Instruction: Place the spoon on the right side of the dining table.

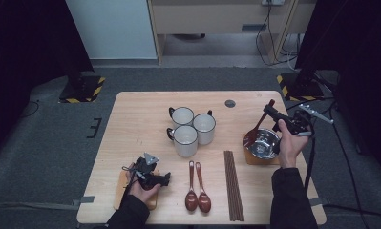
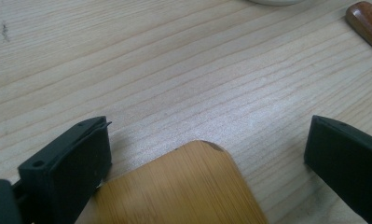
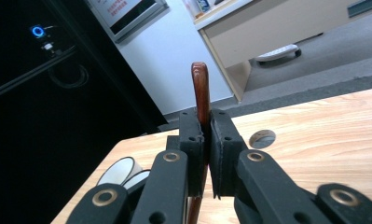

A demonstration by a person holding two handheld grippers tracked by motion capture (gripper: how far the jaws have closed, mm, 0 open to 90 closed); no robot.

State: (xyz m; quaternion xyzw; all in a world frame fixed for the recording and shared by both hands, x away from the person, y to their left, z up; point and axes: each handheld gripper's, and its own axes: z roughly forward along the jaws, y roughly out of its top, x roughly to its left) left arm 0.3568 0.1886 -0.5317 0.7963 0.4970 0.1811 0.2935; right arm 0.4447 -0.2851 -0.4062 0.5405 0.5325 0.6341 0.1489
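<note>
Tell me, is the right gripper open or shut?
Shut. In the right gripper view, the right gripper presses both pads on the handle of a wooden spoon, which sticks up between them.

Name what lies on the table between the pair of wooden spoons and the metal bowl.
In the high view, a bundle of dark chopsticks lies between the two wooden spoons and the metal bowl, running front to back.
</note>
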